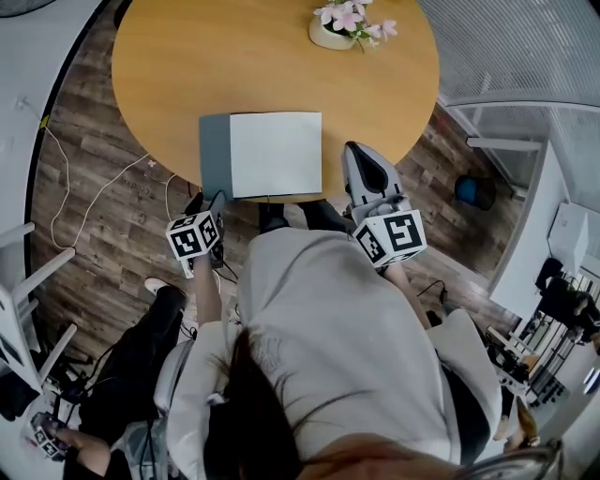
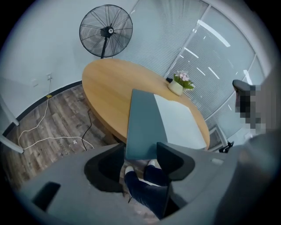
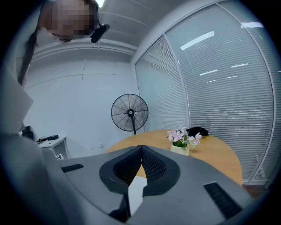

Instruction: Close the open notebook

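Left gripper (image 2: 140,151) hangs just off the tabletop's (image 1: 234,66) near edge, fingers spread wide, grasping nothing. Right gripper (image 3: 140,149) has its fingers clenched together, empty. Beyond them the notebook (image 1: 277,155) lies at that edge, with a flower pot (image 1: 333,36) farther back.

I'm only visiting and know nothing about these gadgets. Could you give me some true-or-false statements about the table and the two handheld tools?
1. The notebook lies open on the round table. True.
2. The left gripper has its fingers clamped on the notebook. False: they stand apart, with nothing pressed between them.
3. The right gripper has its fingers together. True.
4. The pot of flowers stands on the notebook. False: it stands apart, at the table's far side.
5. The fan sits on the table. False: it stands beyond the table, near the wall.
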### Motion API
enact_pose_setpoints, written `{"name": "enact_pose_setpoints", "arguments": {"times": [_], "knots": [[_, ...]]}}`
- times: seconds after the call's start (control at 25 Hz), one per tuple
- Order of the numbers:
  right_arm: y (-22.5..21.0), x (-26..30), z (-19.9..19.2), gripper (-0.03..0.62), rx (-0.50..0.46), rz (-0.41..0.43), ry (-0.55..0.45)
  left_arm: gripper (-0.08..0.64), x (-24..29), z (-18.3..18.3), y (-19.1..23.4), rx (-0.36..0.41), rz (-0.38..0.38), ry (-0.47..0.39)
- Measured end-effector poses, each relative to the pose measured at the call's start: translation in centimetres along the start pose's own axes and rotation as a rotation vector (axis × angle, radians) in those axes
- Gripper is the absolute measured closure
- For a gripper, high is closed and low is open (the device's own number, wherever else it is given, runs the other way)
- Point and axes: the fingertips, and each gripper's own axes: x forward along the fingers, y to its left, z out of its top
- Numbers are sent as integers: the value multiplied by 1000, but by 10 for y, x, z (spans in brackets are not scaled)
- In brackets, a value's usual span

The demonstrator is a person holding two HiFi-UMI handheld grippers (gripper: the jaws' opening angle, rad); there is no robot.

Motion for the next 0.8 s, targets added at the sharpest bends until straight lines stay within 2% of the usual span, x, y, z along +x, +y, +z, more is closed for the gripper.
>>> {"name": "enact_pose_setpoints", "arguments": {"times": [0.2,0.44,0.64,0.8], "knots": [[1,-1,0,589,5,-3,-4,331,6,-9,3,-67,-17,2],[4,0,1,589,6,-5,-12,340,4,-8,6,-94,-29,-15],[5,3,3,589,2,-4,-13,391,-3,-2,9,-164,-35,-53],[8,7,3,589,7,2,-16,444,-9,1,12,-156,-18,-69]]}}
